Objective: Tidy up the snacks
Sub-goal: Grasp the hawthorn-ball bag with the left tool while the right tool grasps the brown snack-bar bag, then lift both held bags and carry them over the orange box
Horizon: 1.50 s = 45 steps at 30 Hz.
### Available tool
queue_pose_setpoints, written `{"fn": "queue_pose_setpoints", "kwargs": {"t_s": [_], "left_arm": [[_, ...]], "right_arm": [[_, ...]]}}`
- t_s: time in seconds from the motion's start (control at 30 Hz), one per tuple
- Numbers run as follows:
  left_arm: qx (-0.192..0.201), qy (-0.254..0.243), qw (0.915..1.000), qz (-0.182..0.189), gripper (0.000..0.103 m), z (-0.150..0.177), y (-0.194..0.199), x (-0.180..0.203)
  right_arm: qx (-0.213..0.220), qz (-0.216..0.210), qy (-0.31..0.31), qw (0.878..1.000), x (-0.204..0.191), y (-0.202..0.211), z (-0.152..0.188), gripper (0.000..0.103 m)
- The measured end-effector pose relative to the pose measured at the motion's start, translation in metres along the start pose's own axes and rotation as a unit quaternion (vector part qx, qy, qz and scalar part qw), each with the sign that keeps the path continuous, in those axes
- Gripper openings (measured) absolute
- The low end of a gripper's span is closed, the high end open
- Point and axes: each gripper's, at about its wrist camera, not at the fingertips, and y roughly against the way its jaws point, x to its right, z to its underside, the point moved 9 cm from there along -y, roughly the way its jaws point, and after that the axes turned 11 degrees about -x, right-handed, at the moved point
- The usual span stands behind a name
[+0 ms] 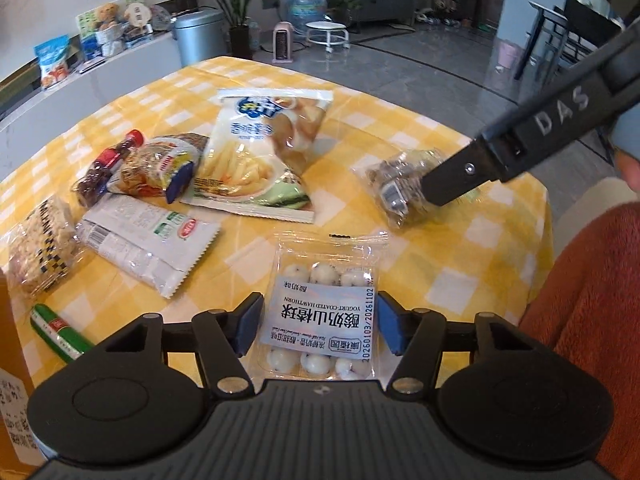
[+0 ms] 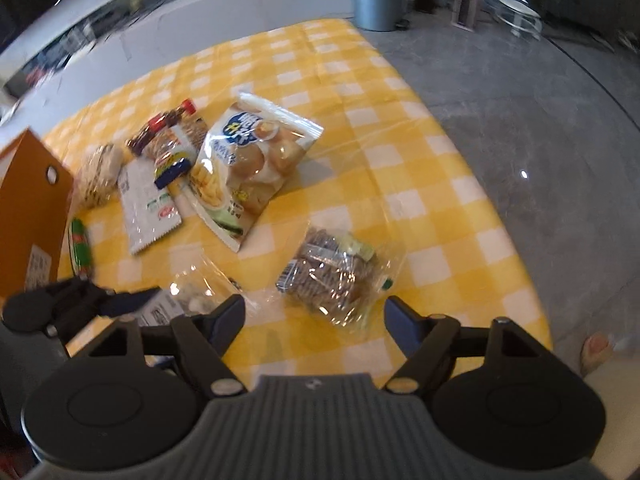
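Straddling the clear, white-labelled pack of yogurt-coated hawthorn balls [image 1: 320,312], the left tool [image 1: 318,326], pads unpressed, risks slipping on crinkly film; the right tool [image 2: 314,326] hangs released.

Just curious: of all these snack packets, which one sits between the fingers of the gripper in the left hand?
The clear pack of white yogurt-coated hawthorn balls; the other packets lie farther off on the tablecloth.
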Motion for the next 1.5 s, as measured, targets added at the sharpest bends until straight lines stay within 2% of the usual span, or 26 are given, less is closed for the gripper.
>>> {"fn": "queue_pose_setpoints", "kwargs": {"t_s": [0.13,0.23,0.3,0.4,0.53,0.6,0.67,0.77,0.83,1.07,1.23,1.5], "left_arm": [[0.009,0.018,0.9998,-0.005,0.068,-0.003,0.010,-0.005],[0.016,0.029,0.9994,-0.011,0.068,-0.004,0.017,-0.008],[0.018,0.039,0.9990,-0.013,0.068,-0.005,0.020,-0.010],[0.022,0.050,0.9984,-0.014,0.068,-0.004,0.026,-0.013],[0.025,0.059,0.9978,-0.016,0.068,-0.002,0.032,-0.016],[0.024,0.066,0.9974,-0.015,0.068,0.001,0.035,-0.019],[0.024,0.074,0.9969,-0.014,0.068,0.004,0.038,-0.021],[0.025,0.079,0.9965,-0.015,0.068,0.006,0.043,-0.022],[0.028,0.082,0.9961,-0.017,0.068,0.008,0.046,-0.023],[0.040,0.100,0.9940,-0.020,0.068,0.015,0.058,-0.029],[0.053,0.108,0.9924,-0.023,0.068,0.019,0.073,-0.032],[0.093,0.129,0.9866,-0.037,0.068,0.021,0.122,-0.039]], "right_arm": [[-0.001,0.044,0.108,0.993,0.002,-0.004,-0.013,0.078],[-0.014,0.026,0.178,0.984,-0.003,-0.010,-0.018,0.079],[-0.012,0.042,0.233,0.971,-0.006,-0.017,-0.020,0.087],[-0.008,0.077,0.308,0.948,-0.010,-0.027,-0.018,0.087],[-0.031,0.054,0.341,0.938,-0.010,-0.039,-0.016,0.087],[-0.034,0.055,0.348,0.935,-0.011,-0.045,-0.015,0.081],[-0.039,0.061,0.346,0.935,-0.011,-0.051,-0.015,0.074],[-0.041,0.038,0.326,0.944,-0.009,-0.050,-0.019,0.065],[-0.043,0.030,0.313,0.948,-0.008,-0.050,-0.020,0.063],[-0.039,0.050,0.310,0.949,-0.021,-0.048,-0.016,0.047],[-0.024,0.045,0.291,0.955,-0.030,-0.033,-0.016,0.045],[0.036,0.014,0.255,0.966,-0.065,0.020,-0.014,0.045]]}}
